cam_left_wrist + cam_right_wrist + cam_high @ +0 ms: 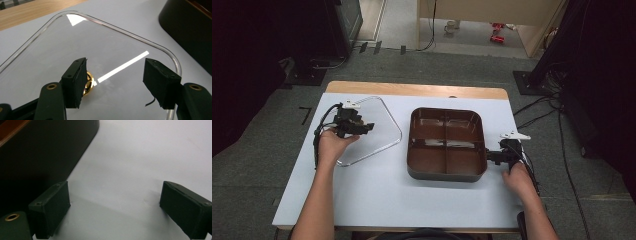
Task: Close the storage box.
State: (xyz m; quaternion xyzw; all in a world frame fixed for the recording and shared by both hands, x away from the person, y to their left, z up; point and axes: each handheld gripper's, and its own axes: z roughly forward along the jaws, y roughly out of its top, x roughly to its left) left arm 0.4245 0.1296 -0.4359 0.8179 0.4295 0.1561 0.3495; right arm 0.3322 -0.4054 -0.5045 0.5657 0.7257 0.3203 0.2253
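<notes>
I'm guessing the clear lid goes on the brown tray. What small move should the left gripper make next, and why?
Probably lower the left gripper and close it on the clear lid: its jaws stand open over the lid, which lies flat on the table left of the uncovered tray.

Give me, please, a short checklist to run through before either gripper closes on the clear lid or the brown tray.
1. Left gripper open over the clear lid: ok, jaws spread wide.
2. Lid lying flat on the table, apart from the brown tray: ok.
3. Left gripper lined up on the lid's rim: not ok, it sits over the lid's middle, with nothing between the pads.
4. Right gripper open: ok, only bare table between its jaws.
5. Right gripper set to hold the tray: not ok, the tray wall lies beside its jaws, not between them.
6. Tray's four compartments free of contents: ok.
</notes>
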